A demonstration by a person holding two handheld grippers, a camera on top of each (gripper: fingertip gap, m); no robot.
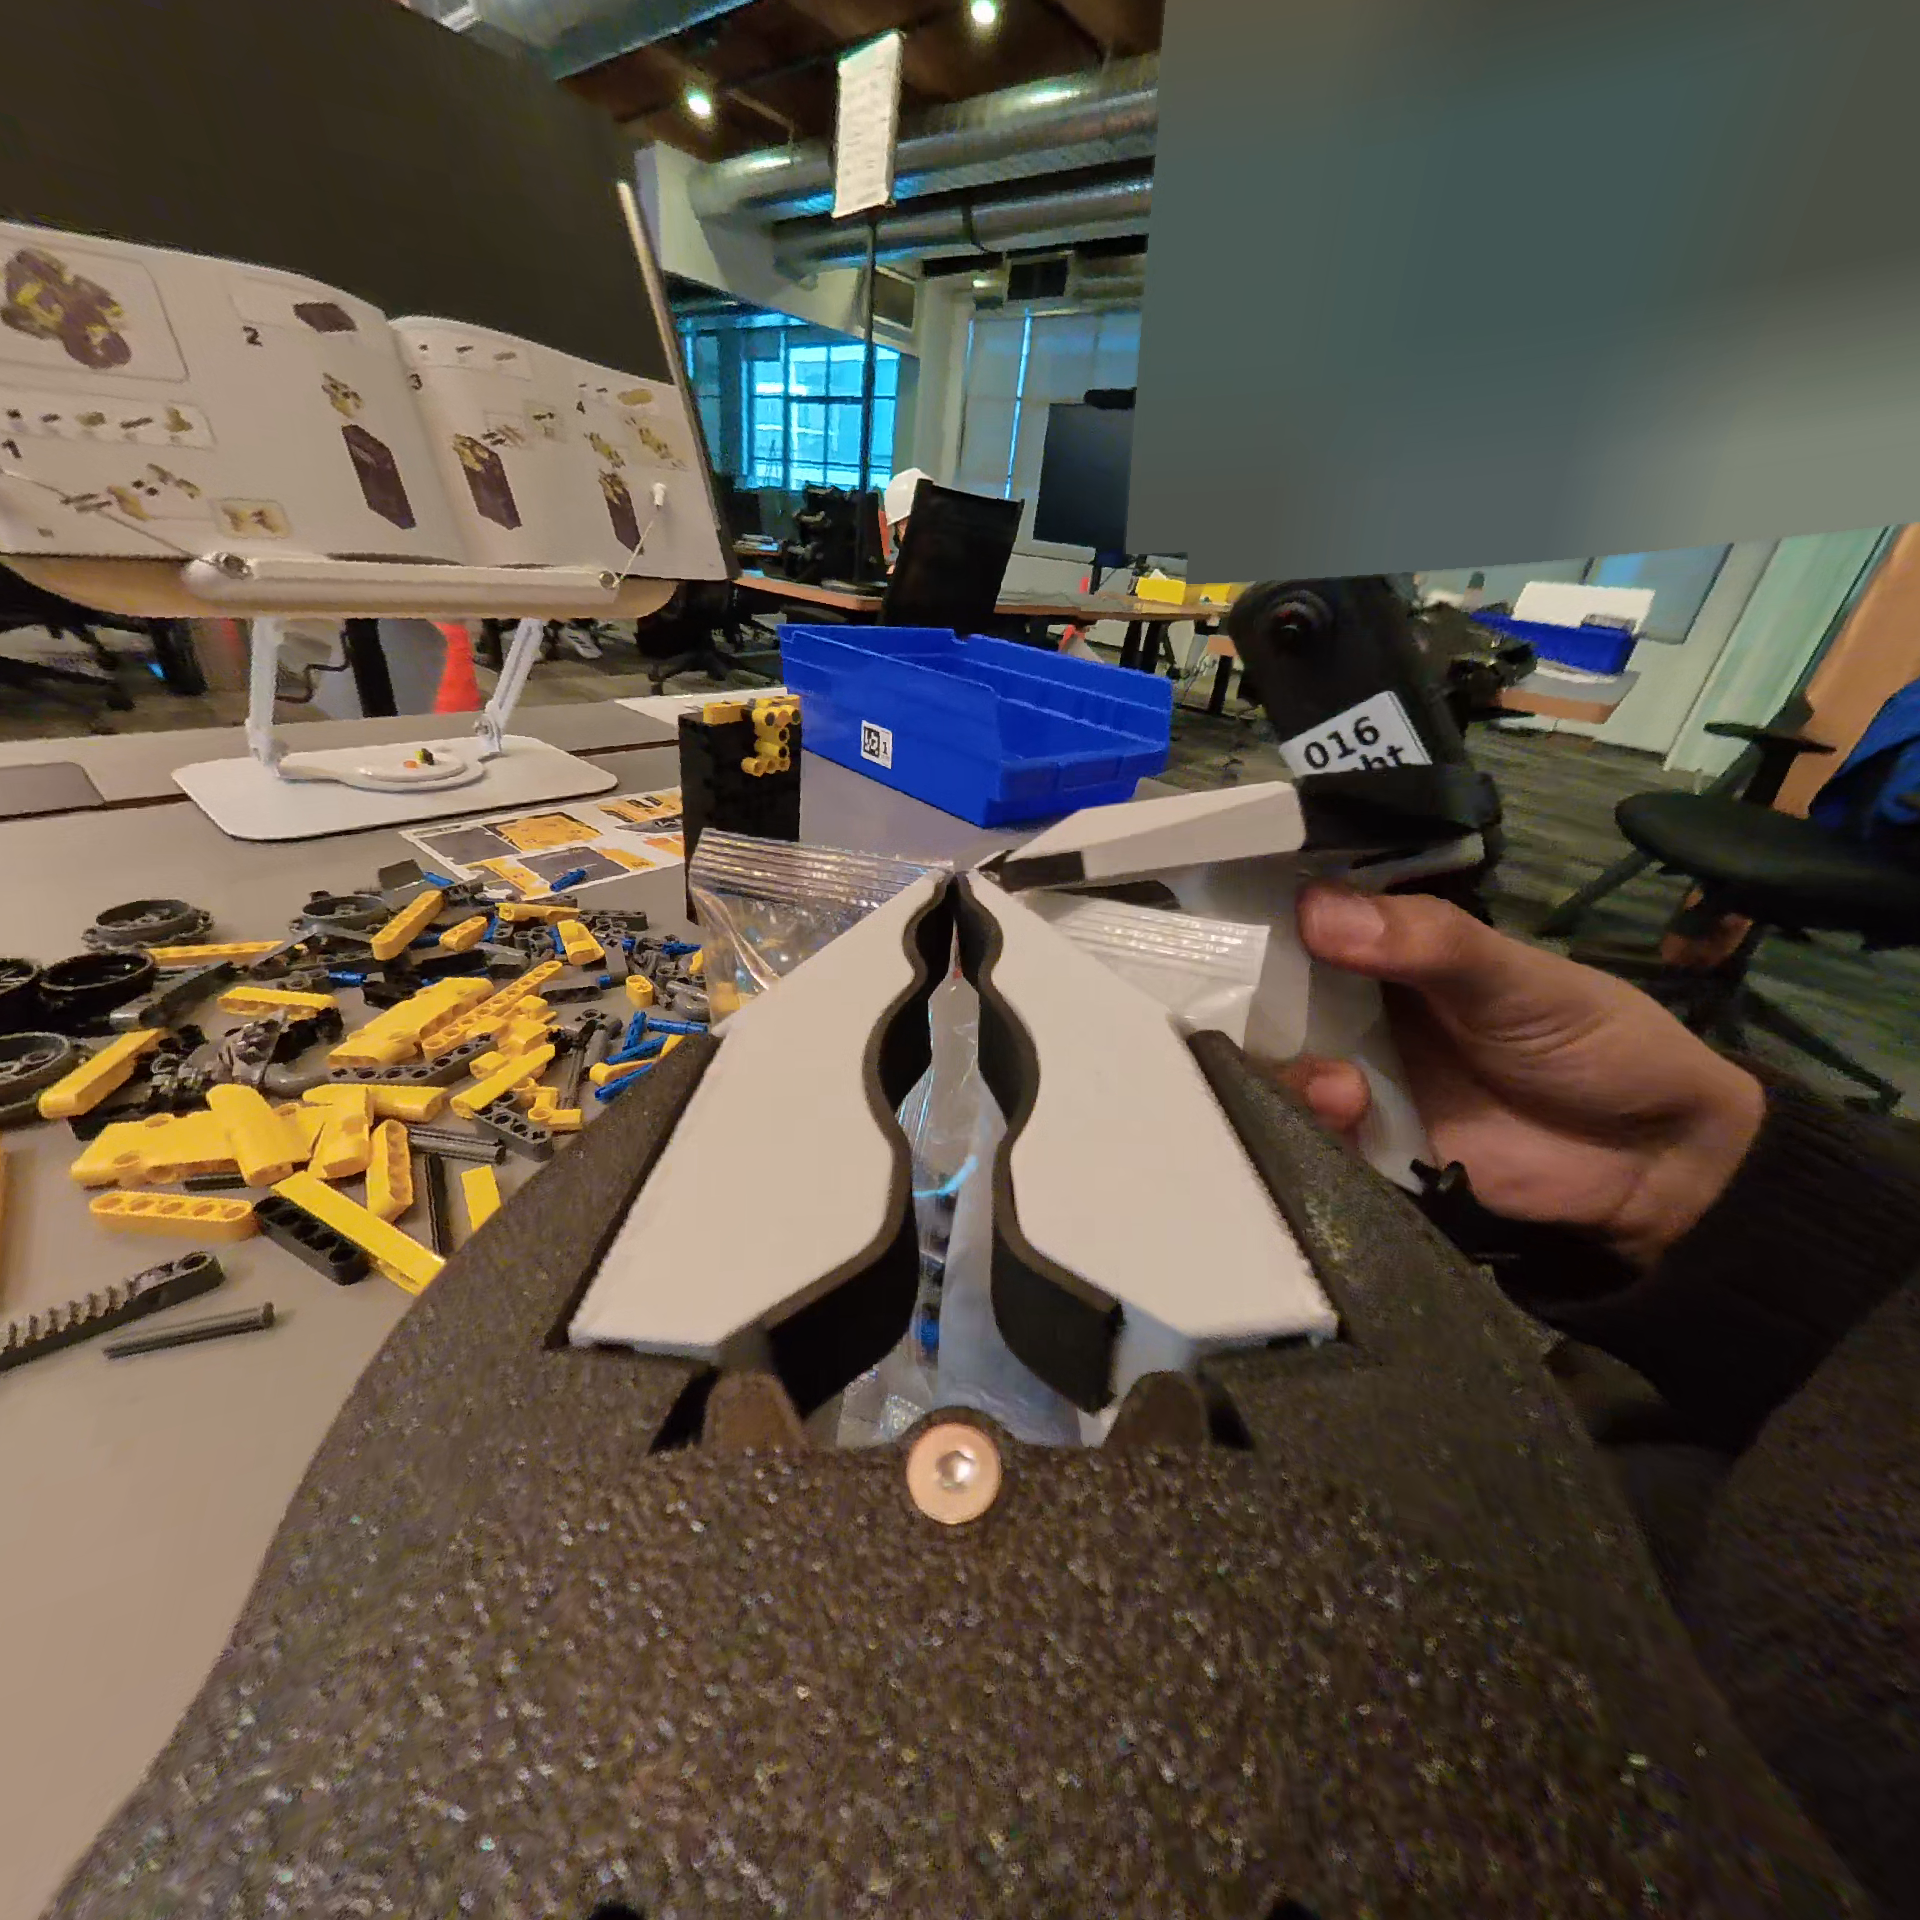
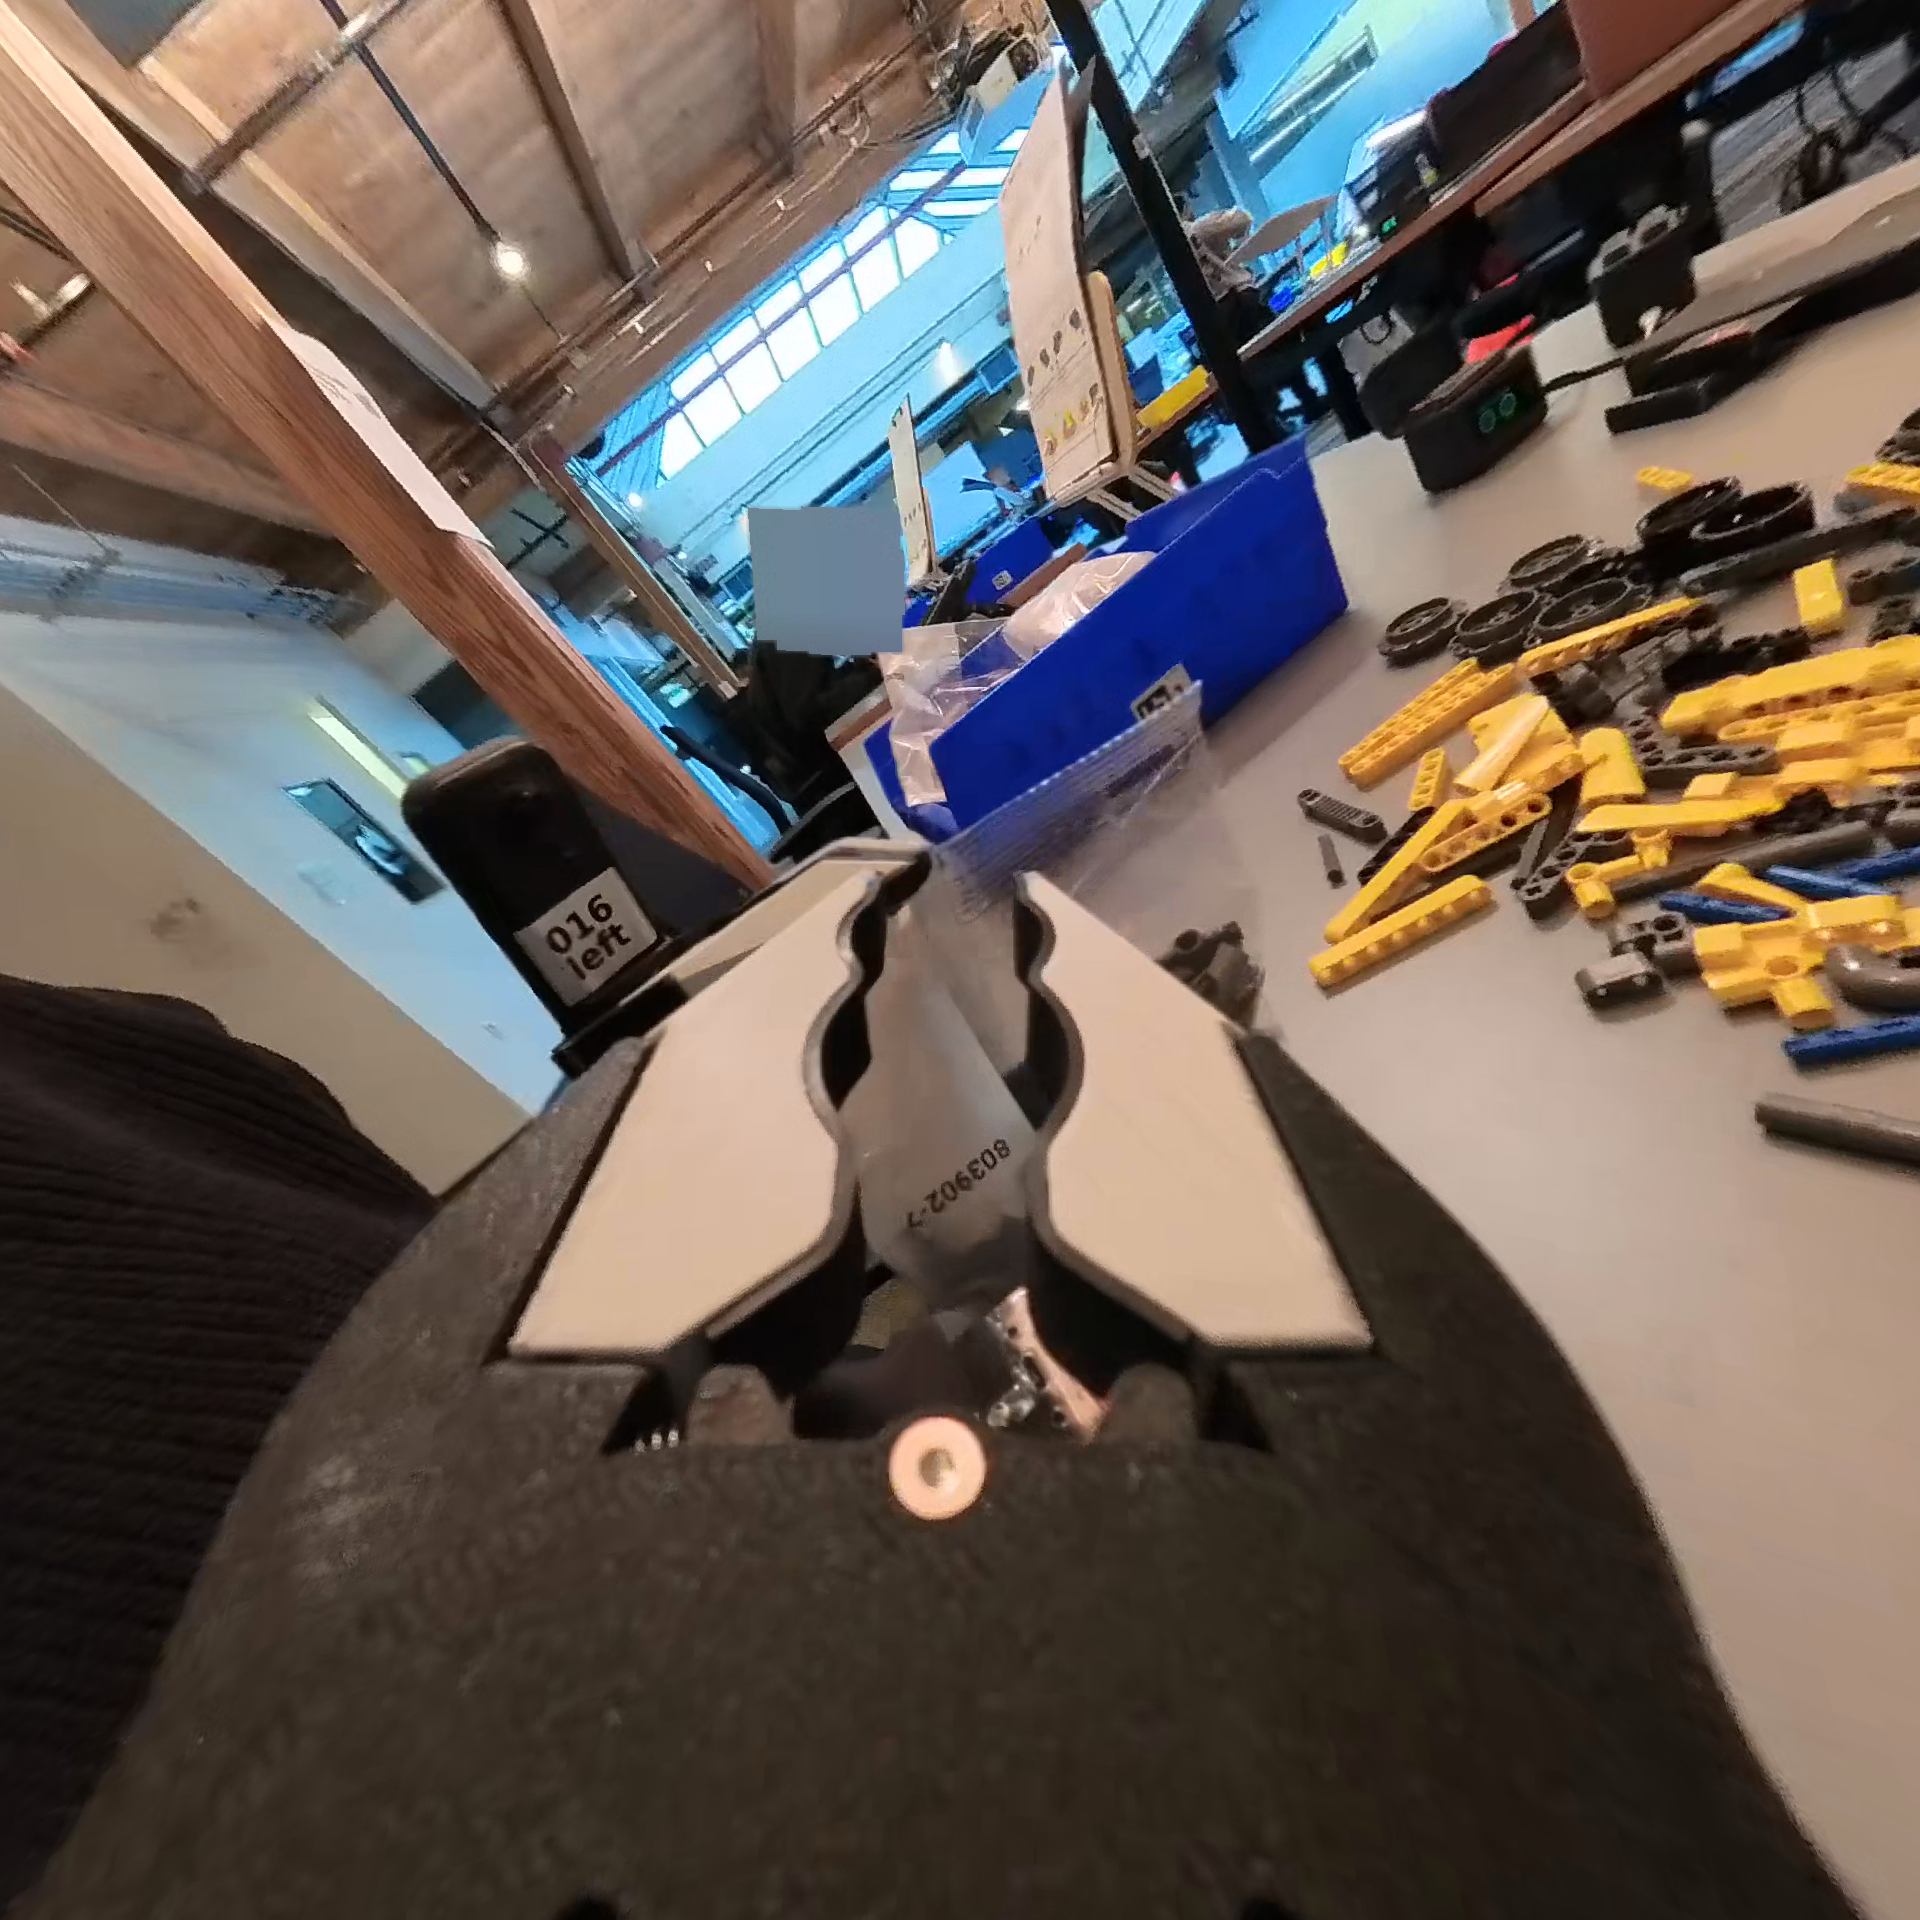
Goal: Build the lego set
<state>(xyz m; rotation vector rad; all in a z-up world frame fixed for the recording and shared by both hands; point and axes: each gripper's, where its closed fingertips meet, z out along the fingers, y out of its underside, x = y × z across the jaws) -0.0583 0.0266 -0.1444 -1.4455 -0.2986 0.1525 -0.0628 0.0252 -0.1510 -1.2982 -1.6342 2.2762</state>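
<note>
Worktop: grey table (image 2: 1455, 1299), matt and smooth; its far edge carries the bin and the book stand.
Book stand: white stand (image 1: 395, 769) near the far left edge, holding an open instruction booklet (image 1: 343, 436) tilted up.
Bin: blue plastic bin (image 1: 977, 717), rigid and glossy, at the far edge with clear bags inside it.
Loose parts: heap of yellow, black and blue plastic beams and pins (image 1: 343, 1049), hard and small, spread over the left middle of the table; black wheels at its far side.
Bag: clear plastic bag (image 1: 774, 914), held in the air above the near edge between both tools. It looks light, thin, limp and slippery, with small parts sagging inside; the flat upper edge looks like the firmest place to grip.
Left gripper (image 1: 954, 894): tips pressed together, pinching the bag.
Right gripper (image 2: 971, 883): tips slightly apart in its own view, the bag's film between them; the left view shows them nipped on the film.
Hand (image 1: 1507, 1060): wrapped around the right tool's white handle.
</note>
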